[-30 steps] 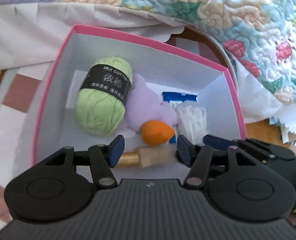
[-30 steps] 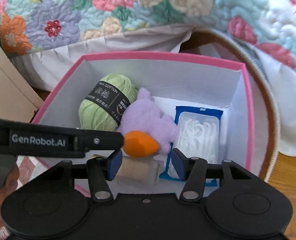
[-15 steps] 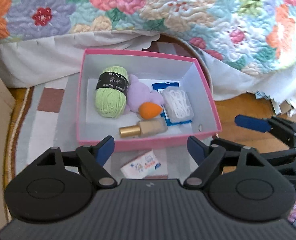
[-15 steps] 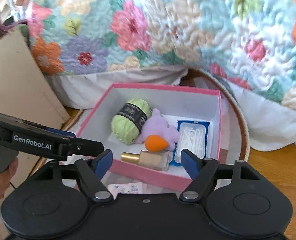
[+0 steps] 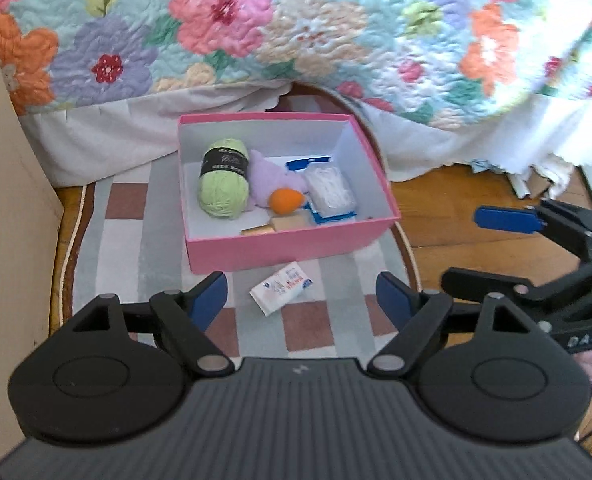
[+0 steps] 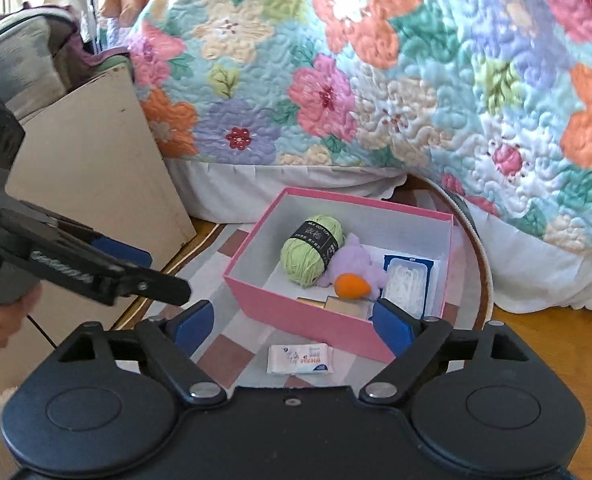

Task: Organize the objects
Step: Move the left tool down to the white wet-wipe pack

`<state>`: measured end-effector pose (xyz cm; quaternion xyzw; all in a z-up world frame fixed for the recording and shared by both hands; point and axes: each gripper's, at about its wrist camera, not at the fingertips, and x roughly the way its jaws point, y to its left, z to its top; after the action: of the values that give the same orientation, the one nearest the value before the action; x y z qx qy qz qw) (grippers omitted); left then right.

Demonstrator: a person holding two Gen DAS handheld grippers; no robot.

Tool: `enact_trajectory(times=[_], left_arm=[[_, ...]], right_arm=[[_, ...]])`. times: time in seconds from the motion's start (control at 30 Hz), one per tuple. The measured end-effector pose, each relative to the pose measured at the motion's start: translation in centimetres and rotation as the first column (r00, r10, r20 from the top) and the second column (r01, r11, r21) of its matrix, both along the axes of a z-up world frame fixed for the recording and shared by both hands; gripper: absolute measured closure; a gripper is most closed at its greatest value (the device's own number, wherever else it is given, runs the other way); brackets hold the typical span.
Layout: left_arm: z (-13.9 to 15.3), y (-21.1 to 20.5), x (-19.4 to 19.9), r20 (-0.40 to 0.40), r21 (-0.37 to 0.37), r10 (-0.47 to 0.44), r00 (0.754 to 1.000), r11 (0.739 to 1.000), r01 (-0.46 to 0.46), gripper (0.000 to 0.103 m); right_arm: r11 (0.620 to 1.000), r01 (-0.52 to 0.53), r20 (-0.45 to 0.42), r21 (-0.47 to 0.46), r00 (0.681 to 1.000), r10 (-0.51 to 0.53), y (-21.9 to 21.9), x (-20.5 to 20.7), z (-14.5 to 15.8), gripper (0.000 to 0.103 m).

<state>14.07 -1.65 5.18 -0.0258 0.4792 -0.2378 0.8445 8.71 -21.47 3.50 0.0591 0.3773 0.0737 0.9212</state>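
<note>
A pink box (image 5: 292, 246) is set on a checked rug (image 5: 128, 240) on the floor, close to a bed covered by a flowery quilt (image 5: 296, 20). Inside the box a green ball of yarn (image 5: 224, 186) is seen at the left, with a purple soft toy (image 5: 266, 184) touching it. An orange nose (image 5: 284, 201) is seen on the toy. A clear pack of white picks (image 5: 329, 192) is laid on the right side of the box, and a small bottle with a gold cap (image 5: 276, 226) is laid by the near wall. A small white tissue pack (image 5: 280, 287) is left on the rug just in front of the box, outside it. The left hand-held gripper (image 5: 301, 300) is held above the rug with its blue fingers spread wide, and nothing is gripped. The right hand-held gripper (image 6: 292, 322) is held wide apart too, and nothing is gripped by it. A tan board (image 6: 96, 168) is leaned at the left.
</note>
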Motion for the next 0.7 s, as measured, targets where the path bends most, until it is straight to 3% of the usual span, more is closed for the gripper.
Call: enact_trajectory(times=[0.3, 0.53, 0.7], left_arm=[[-1.1, 0.8, -4.5, 0.054, 0.030, 0.012, 0.998, 0.999, -0.014, 0.022], [-6.4, 1.4, -2.3, -0.035, -0.016, 0.073, 0.997, 0.997, -0.073, 0.021], [-9.9, 1.4, -1.2, -0.003, 0.011, 0.115, 0.993, 0.993, -0.115, 0.022]], right_arm=[[0.994, -0.103, -0.025, -0.031, 0.994, 0.102, 3.5, -3.2, -2.2, 0.013], [0.996, -0.070, -0.014, 0.057, 0.997, 0.071, 3.2, -2.9, -6.6, 0.013], [0.992, -0.129, -0.034, 0.000, 0.991, 0.129, 4.4, -1.9, -10.0, 0.013]])
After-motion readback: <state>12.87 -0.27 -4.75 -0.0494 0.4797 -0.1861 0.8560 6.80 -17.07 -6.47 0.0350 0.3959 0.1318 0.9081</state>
